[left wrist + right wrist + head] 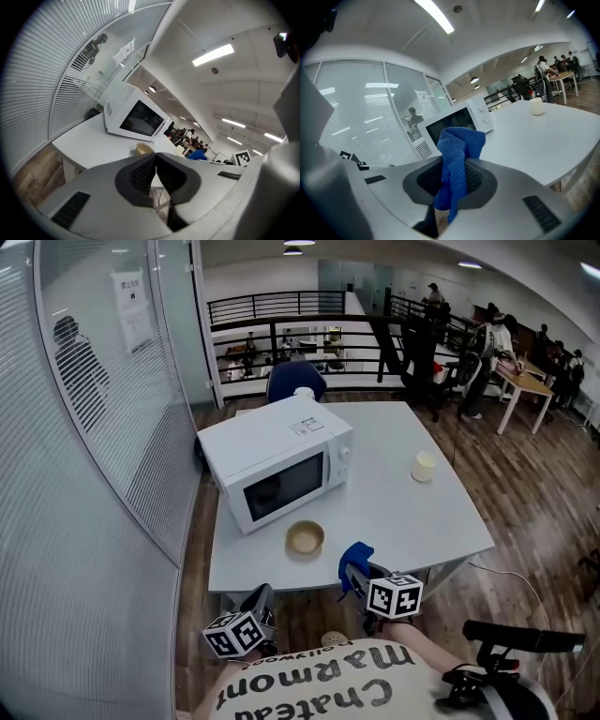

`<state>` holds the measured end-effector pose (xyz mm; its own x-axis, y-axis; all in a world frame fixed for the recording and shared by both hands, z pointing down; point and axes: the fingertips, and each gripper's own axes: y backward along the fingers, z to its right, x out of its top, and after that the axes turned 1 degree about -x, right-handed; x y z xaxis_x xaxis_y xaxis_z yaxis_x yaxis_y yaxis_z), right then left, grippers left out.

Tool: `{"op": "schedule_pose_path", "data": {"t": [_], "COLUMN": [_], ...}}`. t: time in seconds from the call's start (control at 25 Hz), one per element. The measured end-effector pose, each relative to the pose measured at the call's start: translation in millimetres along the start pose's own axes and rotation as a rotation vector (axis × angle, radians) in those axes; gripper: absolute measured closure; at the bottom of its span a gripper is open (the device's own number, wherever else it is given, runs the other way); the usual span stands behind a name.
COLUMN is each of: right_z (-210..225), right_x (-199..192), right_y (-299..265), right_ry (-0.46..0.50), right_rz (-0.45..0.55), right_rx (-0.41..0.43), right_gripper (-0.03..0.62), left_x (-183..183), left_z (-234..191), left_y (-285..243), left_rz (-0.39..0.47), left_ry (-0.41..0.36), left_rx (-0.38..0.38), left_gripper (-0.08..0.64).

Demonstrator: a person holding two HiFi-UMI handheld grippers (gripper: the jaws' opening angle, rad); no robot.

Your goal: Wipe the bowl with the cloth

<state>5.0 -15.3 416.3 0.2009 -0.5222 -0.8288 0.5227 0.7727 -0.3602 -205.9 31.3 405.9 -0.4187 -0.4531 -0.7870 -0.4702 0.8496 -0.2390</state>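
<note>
A tan bowl [305, 538] sits empty near the front edge of the white table [394, 512], just ahead of the microwave door; the left gripper view shows the bowl [144, 149] beyond the jaws. My right gripper [357, 577] hovers at the table's front edge, right of the bowl, shut on a blue cloth [354, 561]. In the right gripper view the cloth [457, 154] is pinched between the pads and bunches up above them. My left gripper [260, 602] is lower and off the table's front-left corner, shut with nothing in it [155, 163].
A white microwave [277, 460] with its door shut stands on the table's left half. A small cream cup [424, 466] stands near the right edge. A glass wall with blinds [84, 427] runs along the left. People and a desk [525, 382] are far behind.
</note>
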Motion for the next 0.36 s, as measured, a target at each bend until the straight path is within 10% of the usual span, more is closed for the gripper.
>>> {"op": "schedule_pose_path", "data": {"t": [0.36], "right_z": [-10], "right_x": [-2], "right_y": [-4], "right_ry": [0.004], "right_rz": [0.017], "right_rx": [-0.020], "right_gripper": [0.531], "left_x": [8], "left_z": [-9], "left_y": [6], "left_rz": [0.001], "left_ry": [0.000], "left_rx": [-0.007], "left_gripper": [0.568]}}
